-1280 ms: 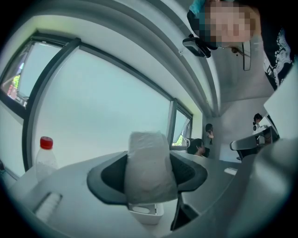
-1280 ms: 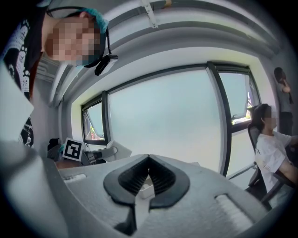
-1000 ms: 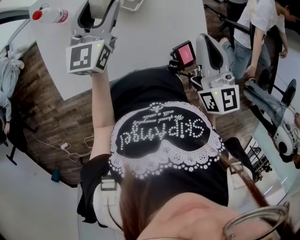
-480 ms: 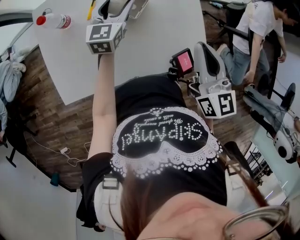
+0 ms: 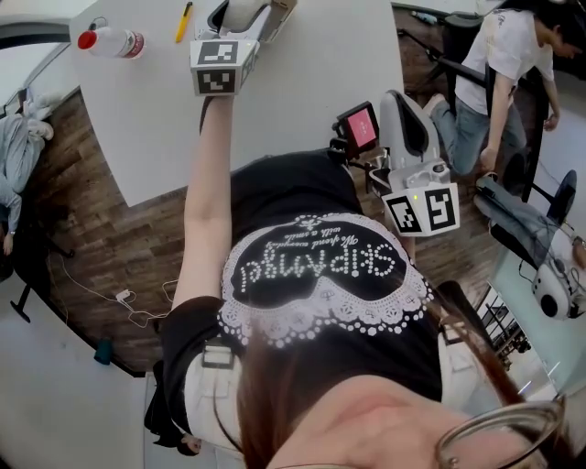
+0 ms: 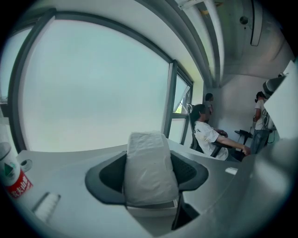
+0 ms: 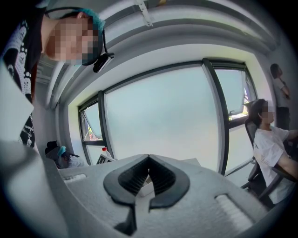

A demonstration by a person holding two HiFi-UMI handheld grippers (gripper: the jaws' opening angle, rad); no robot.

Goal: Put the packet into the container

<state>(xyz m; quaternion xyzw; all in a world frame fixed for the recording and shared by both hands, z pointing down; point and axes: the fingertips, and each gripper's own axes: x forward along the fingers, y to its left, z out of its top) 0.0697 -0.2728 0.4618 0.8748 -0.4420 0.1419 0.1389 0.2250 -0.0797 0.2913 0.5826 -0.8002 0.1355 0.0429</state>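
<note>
Looking down on a white table (image 5: 302, 55) at upper left, wood floor beside it. Counting one red-capped bottle (image 5: 110, 41) and one yellow pen (image 5: 184, 20) at top left, one packet, two grippers. Against a second ago, finding the left gripper (image 5: 243, 18) farther up, at the top edge over the table, and the right gripper (image 7: 149, 169) nearly unmoved at mid right. Clamping the white packet (image 6: 150, 167), upright, between the left's part-open jaws. Holding nothing in the right's, pressed tip to tip.
</note>
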